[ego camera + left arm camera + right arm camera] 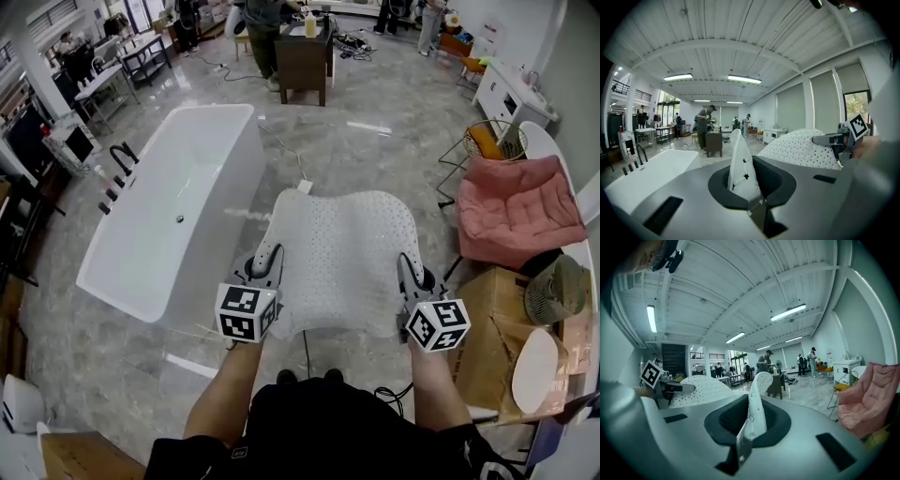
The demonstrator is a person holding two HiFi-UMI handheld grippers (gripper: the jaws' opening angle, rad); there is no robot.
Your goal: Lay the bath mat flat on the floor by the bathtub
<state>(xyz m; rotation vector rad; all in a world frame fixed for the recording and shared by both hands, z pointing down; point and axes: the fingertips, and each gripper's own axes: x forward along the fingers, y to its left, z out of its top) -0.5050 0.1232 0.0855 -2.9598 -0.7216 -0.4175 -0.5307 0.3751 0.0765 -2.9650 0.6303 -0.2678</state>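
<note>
A white perforated bath mat (342, 258) hangs spread in the air between my two grippers, above the marble floor to the right of the white bathtub (173, 216). My left gripper (265, 269) is shut on the mat's near left edge, a fold of mat (742, 166) standing up between its jaws. My right gripper (410, 278) is shut on the near right edge, with a mat fold (755, 404) pinched the same way. Each gripper view shows the mat's bulging middle (801, 147) (701, 387) and the other gripper beyond it.
A pink cushioned chair (516, 206) and a wire basket (487, 141) stand at the right, with a cardboard box (487, 328) and a fan (553, 291) nearer. A dark cabinet (305, 56) and people stand farther back. My feet (305, 377) are below the mat.
</note>
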